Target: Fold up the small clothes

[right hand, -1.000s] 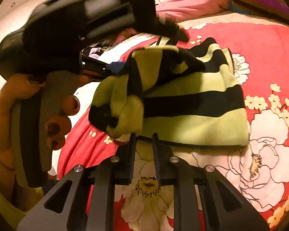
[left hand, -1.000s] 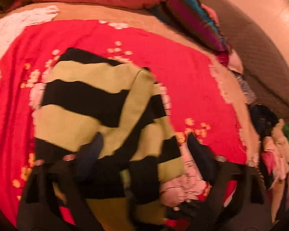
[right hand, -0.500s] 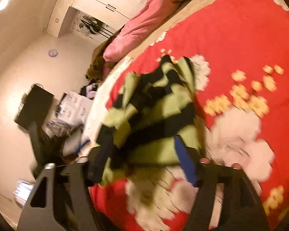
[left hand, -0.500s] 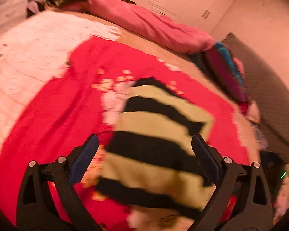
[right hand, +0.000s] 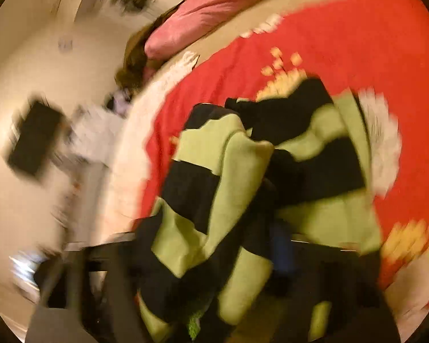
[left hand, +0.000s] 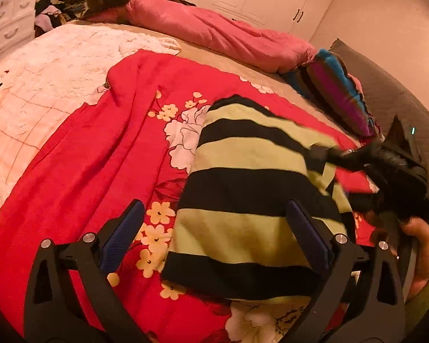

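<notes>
We see a small knitted garment with broad lime-green and black stripes (left hand: 251, 200) lying on a red floral bedspread (left hand: 100, 157) on the bed. Our left gripper (left hand: 214, 245) hovers low over its near edge, the blue-padded fingers (left hand: 123, 234) spread wide and holding nothing. Our right gripper (left hand: 386, 171) appears at the garment's far right corner; we cannot tell whether its fingers are closed on cloth. To fold well, we judge both corners should be pinched at matching height, then carried across together so the stripes line up. The left view shows the flat body of the garment and a pink bolster (left hand: 220, 34) beyond; the blurred right view shows what it misses, a bunched, twisted portion (right hand: 243, 200) of the striped cloth draped close over the right fingers
</notes>
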Action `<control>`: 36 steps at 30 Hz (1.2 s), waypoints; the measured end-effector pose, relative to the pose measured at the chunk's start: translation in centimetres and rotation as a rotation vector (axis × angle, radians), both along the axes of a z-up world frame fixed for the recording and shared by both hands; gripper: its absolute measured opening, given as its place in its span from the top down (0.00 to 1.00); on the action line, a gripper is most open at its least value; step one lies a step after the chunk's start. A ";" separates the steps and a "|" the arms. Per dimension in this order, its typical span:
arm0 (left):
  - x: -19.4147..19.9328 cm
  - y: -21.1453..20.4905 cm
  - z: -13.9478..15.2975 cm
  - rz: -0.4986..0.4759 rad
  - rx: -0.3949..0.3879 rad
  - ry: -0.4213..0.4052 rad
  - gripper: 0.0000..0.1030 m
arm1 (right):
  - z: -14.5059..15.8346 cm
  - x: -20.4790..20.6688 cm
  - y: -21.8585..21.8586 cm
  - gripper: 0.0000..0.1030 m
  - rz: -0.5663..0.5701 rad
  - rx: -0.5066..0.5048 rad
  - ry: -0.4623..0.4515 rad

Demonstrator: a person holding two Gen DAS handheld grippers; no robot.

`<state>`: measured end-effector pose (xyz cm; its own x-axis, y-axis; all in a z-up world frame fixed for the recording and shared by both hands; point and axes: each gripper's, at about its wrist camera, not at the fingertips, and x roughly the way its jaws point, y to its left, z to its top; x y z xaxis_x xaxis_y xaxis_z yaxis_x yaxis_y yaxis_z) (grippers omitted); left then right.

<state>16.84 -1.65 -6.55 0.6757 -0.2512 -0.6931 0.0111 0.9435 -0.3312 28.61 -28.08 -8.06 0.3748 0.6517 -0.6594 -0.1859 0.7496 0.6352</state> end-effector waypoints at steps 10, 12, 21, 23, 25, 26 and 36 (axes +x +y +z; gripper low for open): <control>-0.1 -2.3 -0.2 -0.097 -0.009 -0.025 0.09 | 5.5 2.4 1.7 0.83 0.188 -0.262 -0.253; 0.0 -3.0 -0.5 -0.108 0.007 -0.013 0.09 | 3.3 3.8 1.5 0.82 0.183 -0.332 -0.189; 0.0 -3.6 -0.7 -0.124 0.047 -0.017 0.09 | 0.5 2.1 -2.7 0.89 0.063 -0.395 -0.214; 0.1 -3.6 -0.8 -0.121 0.051 -0.010 0.09 | 1.1 1.8 -3.7 0.89 0.054 -0.366 -0.235; 0.3 -3.5 -0.9 -0.118 0.054 -0.005 0.09 | 1.2 1.8 -4.2 0.89 0.049 -0.367 -0.236; 0.4 -3.5 -1.0 -0.116 0.055 -0.002 0.09 | 1.0 1.9 -4.3 0.89 0.038 -0.397 -0.224; 0.5 -3.3 -1.6 -0.109 0.067 0.020 0.09 | 0.7 -3.1 -5.7 0.30 0.029 -0.153 -0.127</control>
